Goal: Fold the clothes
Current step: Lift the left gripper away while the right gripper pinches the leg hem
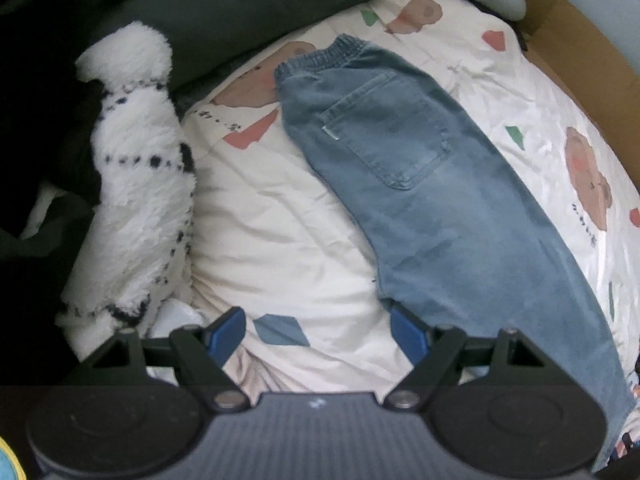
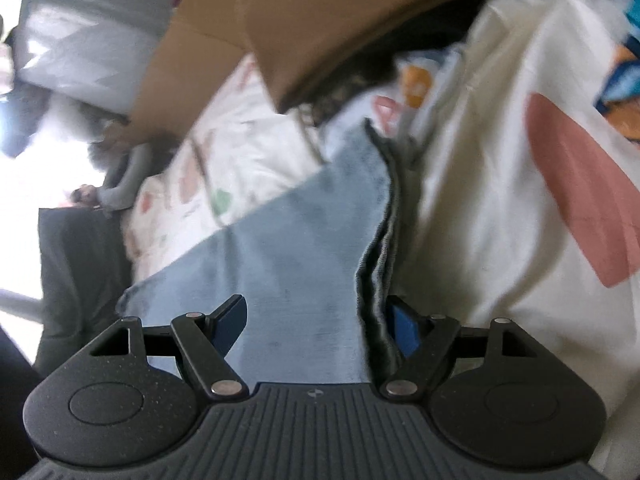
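left gripper (image 1: 318,330) jaws apart, empty | right gripper (image 2: 320,326) jaws apart astride jeans (image 1: 432,200) hem, apparently unclamped | risk: right closes on one layer only, hem slips at bedspread (image 1: 280,240) edge

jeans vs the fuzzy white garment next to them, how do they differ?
The jeans are smooth blue denim, laid flat with a back pocket showing. The fuzzy white garment is shaggy, white with dark dotted lines, and lies bunched in a heap at the edge. Both rest on the printed bedsheet.
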A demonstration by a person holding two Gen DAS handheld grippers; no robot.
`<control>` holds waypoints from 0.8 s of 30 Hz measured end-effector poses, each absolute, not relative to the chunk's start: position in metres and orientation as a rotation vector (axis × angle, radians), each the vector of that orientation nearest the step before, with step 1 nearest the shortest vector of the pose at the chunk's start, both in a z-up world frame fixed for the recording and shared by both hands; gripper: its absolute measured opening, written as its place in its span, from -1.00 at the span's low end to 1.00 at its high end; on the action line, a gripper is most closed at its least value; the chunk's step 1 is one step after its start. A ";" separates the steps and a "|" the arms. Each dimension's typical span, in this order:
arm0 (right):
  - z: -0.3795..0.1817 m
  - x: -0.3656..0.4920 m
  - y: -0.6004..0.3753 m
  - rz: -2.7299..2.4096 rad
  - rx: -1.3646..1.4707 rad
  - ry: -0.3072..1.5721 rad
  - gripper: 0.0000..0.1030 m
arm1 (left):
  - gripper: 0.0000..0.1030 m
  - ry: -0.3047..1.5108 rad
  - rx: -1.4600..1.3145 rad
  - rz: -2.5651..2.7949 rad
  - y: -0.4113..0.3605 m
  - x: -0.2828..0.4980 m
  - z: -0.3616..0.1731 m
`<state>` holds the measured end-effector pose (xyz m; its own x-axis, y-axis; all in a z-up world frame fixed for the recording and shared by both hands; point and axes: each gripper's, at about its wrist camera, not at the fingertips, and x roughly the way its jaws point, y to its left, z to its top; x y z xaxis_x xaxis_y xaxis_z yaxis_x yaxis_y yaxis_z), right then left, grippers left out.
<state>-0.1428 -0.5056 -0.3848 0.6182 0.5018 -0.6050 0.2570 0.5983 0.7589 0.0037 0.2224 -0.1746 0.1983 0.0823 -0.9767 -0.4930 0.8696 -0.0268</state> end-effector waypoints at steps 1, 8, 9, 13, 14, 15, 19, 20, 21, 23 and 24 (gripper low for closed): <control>-0.382 -0.142 -0.504 0.182 0.952 0.921 0.51 | 0.58 1.316 -0.367 0.410 0.220 0.006 -0.173; -0.379 -0.136 -0.496 0.209 0.982 0.889 0.51 | 0.58 1.316 -0.325 0.371 0.203 0.021 -0.165; -0.380 -0.136 -0.496 0.204 0.989 0.885 0.51 | 0.58 1.318 -0.320 0.367 0.202 0.023 -0.165; -0.386 -0.132 -0.494 0.185 1.010 0.884 0.51 | 0.58 1.322 -0.312 0.356 0.199 0.028 -0.165; -0.389 -0.130 -0.494 0.177 1.008 0.894 0.51 | 0.58 1.322 -0.311 0.352 0.198 0.029 -0.166; -0.392 -0.129 -0.495 0.169 1.005 0.905 0.51 | 0.58 1.323 -0.311 0.348 0.198 0.030 -0.166; -0.406 -0.124 -0.501 0.118 0.986 0.951 0.51 | 0.59 1.327 -0.312 0.338 0.198 0.031 -0.170; -0.409 -0.123 -0.504 0.118 0.992 0.958 0.51 | 0.59 1.330 -0.312 0.339 0.198 0.030 -0.171; -0.413 -0.122 -0.506 0.123 1.000 0.964 0.50 | 0.59 1.335 -0.310 0.341 0.199 0.030 -0.173; -0.420 -0.119 -0.510 0.137 1.019 0.976 0.48 | 0.59 1.346 -0.306 0.346 0.201 0.028 -0.176; -0.423 -0.117 -0.511 0.147 1.035 0.983 0.47 | 0.59 1.350 -0.307 0.349 0.202 0.027 -0.178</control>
